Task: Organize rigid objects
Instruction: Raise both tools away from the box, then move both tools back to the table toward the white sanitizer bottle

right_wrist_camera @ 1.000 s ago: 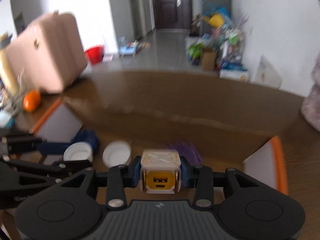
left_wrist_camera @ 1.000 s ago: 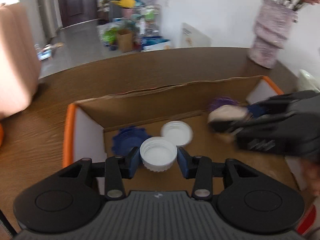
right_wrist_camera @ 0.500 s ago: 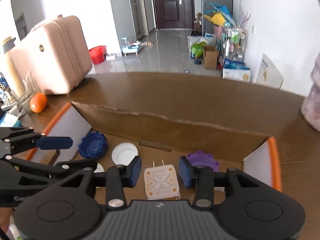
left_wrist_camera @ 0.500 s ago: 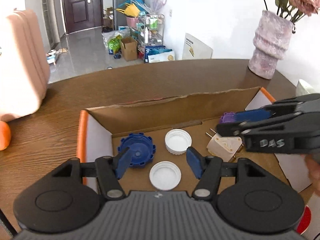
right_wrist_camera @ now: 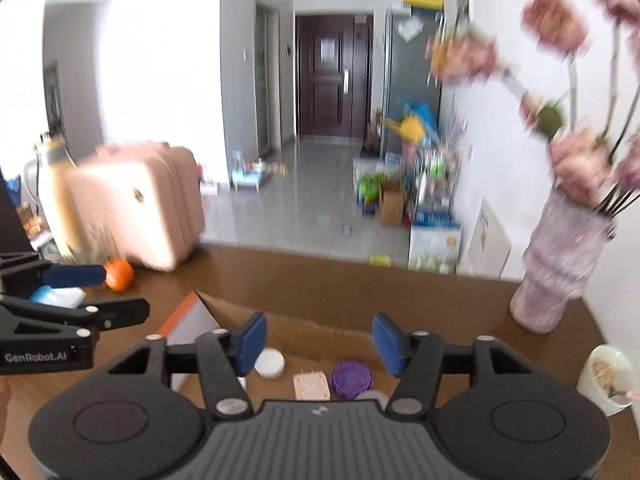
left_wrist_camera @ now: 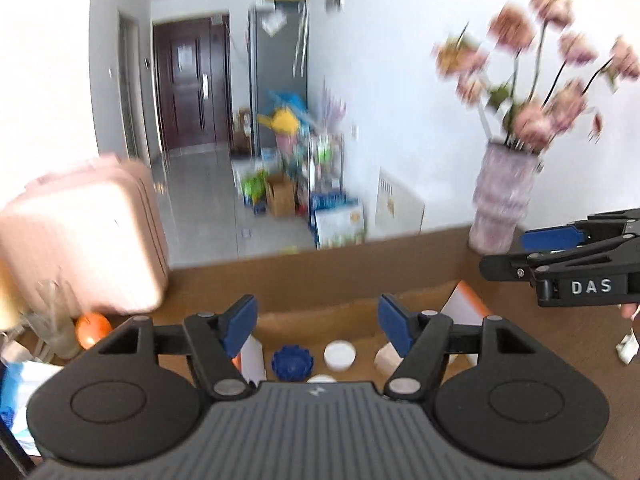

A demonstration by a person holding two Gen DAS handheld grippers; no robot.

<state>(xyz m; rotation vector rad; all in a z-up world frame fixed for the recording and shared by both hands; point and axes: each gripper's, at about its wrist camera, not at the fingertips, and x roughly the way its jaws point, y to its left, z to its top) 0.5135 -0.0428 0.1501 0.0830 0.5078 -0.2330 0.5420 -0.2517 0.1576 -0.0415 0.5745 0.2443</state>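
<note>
The task's things are found inside the cardboard box (right_wrist_camera: 320, 332) on the tabletop (right_wrist_camera: 360, 288). In the right wrist view a white cap (right_wrist_camera: 270, 363), a cream plug adapter (right_wrist_camera: 311, 386) and a purple cap (right_wrist_camera: 352, 377) lie in a row on the box floor, near one another; contact between adapter and purple cap cannot be judged through the blur. In the left wrist view a blue cap (left_wrist_camera: 292, 362) lies left of a white cap, and a second white cap (left_wrist_camera: 321, 379) is half hidden at the housing edge.

Left tongs (left_wrist_camera: 318, 326): released, nothing between the pads; the jaws have just been opening. Right tongs (right_wrist_camera: 319, 342): likewise released and empty, the jaws having just been opening. Both are held above the box, apart from its contents.

Key relation: all boxed items lie below and ahead of both tongs. The blue cap is nearer the left tongs; the adapter and purple cap are nearer the right. The caps are round, so no long axis is noted; the adapter lies flat, prongs toward the far wall.

Judgement: both deposits appear complete. No loose item is seen outside the box, so the next target cannot be told.

Beyond the box: an orange (right_wrist_camera: 118, 275) at left, a vase (right_wrist_camera: 556, 268) at right.
</note>
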